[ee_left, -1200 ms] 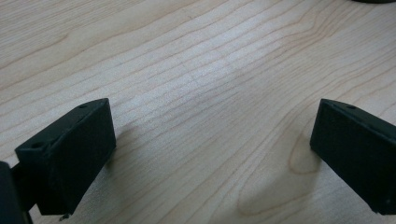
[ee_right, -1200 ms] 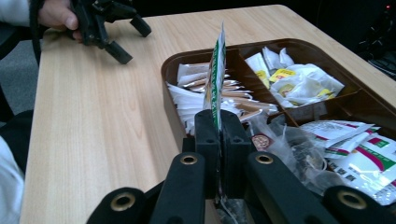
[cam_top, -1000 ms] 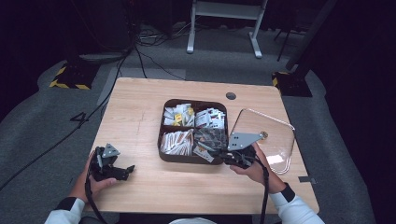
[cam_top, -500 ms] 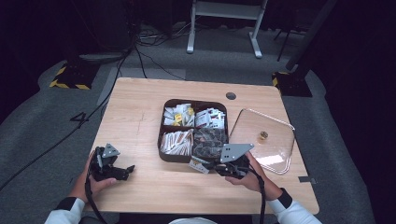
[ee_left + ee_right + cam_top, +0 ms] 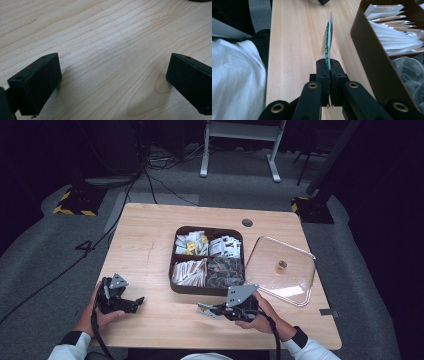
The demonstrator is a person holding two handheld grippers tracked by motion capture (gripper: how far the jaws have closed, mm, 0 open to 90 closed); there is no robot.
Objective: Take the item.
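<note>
Item under handling: 1 flat paper sachet (image 5: 327, 37), white with green print, pinched between the jaws of the right tongs (image 5: 329, 66).

Handling judgement: very light, thin and floppy; likely to bend or flutter if moved fast, and to crease or tear if squeezed hard or dragged. Smooth paper face, so some risk of slipping out of a shallow pinch. Best taken at an edge or corner with the pads well onto the flat faces, as done here.

Position relative to the tongs: gripped by its near end, standing on edge and projecting forward beyond the jaw tips, roughly in line with them. In the high view, sachet (image 5: 206, 309) held low over the table (image 5: 150, 235), just in front of the brown tray (image 5: 176, 257), outside its 4 compartments and apart from its wall. Contact with the tabletop cannot be told.

State of tongs: right tongs (image 5: 218, 310) closed tight on the sachet. Left tongs (image 5: 113, 75) spread wide, nothing between the jaws, resting low over bare wood; seen at the table's near left corner (image 5: 135, 303), well apart from the sachet.
</note>
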